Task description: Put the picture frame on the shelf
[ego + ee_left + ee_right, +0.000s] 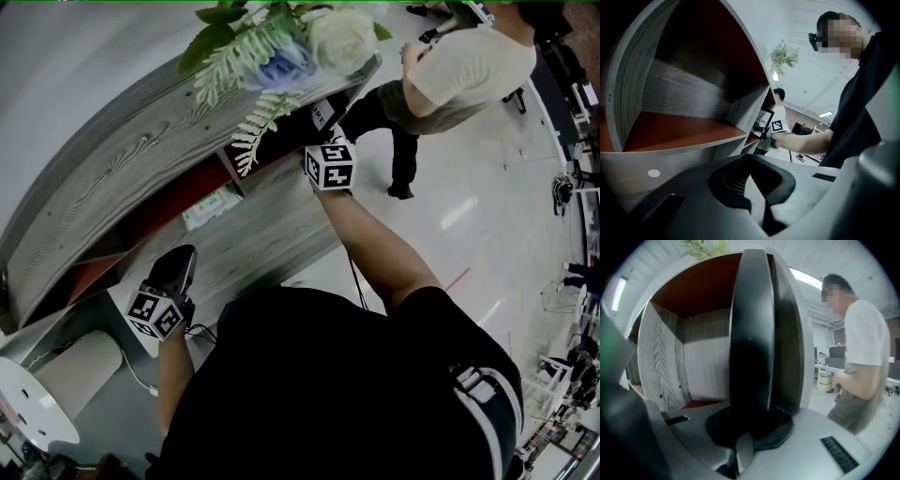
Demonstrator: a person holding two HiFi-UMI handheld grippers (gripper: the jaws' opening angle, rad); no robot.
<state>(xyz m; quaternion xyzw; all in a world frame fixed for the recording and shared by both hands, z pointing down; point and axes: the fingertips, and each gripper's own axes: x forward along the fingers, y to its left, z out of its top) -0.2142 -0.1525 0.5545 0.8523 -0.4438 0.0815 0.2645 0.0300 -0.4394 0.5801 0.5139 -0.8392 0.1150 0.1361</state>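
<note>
The picture frame (322, 114), black with white print, stands upright at the mouth of the right-hand compartment of the grey wooden shelf (141, 122). My right gripper (328, 142) is shut on its edge, just behind it. In the right gripper view the gripper's (769, 268) long fingers are pressed together before the red-lined compartment (703, 357). The left gripper view shows the frame (763, 118) far off beside the marker cube (778, 125). My left gripper (184, 253) hangs low by the shelf's left end, shut (752, 161) with nothing in it.
A vase of flowers (281, 47) stands on the shelf top above the frame. A green and white box (214, 204) lies in a lower compartment. A person in a white shirt (459, 66) stands close to the shelf's right end. A white round object (33, 403) sits lower left.
</note>
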